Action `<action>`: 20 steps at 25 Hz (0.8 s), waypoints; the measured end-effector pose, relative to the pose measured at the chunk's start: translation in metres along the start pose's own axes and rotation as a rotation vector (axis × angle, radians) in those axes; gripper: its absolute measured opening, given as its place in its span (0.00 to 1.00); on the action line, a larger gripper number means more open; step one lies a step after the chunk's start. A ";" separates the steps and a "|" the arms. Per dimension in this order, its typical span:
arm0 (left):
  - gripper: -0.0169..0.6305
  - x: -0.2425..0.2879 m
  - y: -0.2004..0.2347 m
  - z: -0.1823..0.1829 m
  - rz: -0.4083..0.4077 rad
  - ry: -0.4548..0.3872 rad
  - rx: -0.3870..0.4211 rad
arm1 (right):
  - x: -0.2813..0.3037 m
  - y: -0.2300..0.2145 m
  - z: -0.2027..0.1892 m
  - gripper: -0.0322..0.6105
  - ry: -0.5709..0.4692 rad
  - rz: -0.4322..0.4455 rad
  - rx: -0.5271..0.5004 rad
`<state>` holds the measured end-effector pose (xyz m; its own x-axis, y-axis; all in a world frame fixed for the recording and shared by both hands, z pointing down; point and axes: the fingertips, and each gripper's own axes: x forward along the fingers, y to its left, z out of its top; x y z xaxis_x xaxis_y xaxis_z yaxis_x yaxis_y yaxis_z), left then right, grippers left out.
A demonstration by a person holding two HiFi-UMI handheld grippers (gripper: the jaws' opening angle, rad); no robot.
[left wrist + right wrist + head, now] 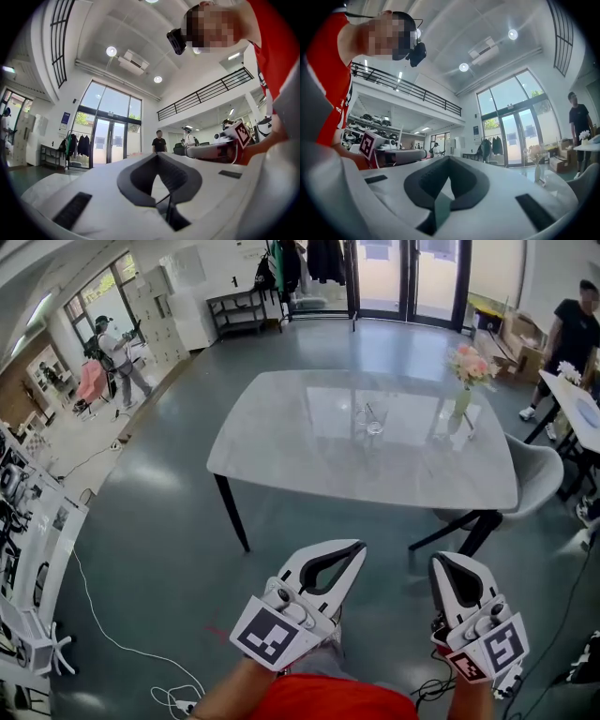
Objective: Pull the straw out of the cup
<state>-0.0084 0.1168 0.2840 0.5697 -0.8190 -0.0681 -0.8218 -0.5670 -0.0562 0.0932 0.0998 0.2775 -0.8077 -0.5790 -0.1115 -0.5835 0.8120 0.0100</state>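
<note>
A small clear glass cup stands near the middle of the grey marble table, well ahead of both grippers. Its straw is too thin to make out from here. In the head view my left gripper and right gripper are side by side above the floor, short of the table's near edge. Both are shut with nothing in them. The left gripper view shows its own closed jaws; the right gripper view shows the same. The cup appears in neither gripper view.
A vase of pink flowers stands on the table to the right of the cup. A grey chair sits at the table's right end. A person stands by another table at far right. White cables lie on the floor at left.
</note>
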 end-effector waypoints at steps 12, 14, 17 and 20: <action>0.05 0.080 0.111 -0.020 -0.041 0.018 -0.009 | 0.103 -0.066 -0.007 0.05 0.023 -0.053 -0.009; 0.05 0.090 0.122 -0.024 -0.040 0.022 -0.017 | 0.114 -0.074 -0.008 0.05 0.029 -0.052 -0.011; 0.05 0.111 0.138 -0.028 -0.028 0.029 -0.025 | 0.130 -0.095 -0.007 0.05 0.030 -0.043 -0.012; 0.05 0.125 0.153 -0.036 -0.013 0.037 -0.026 | 0.146 -0.113 -0.013 0.05 0.028 -0.035 -0.002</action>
<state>-0.0628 -0.0756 0.3027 0.5800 -0.8141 -0.0305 -0.8146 -0.5792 -0.0308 0.0401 -0.0770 0.2731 -0.7887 -0.6090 -0.0845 -0.6118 0.7910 0.0088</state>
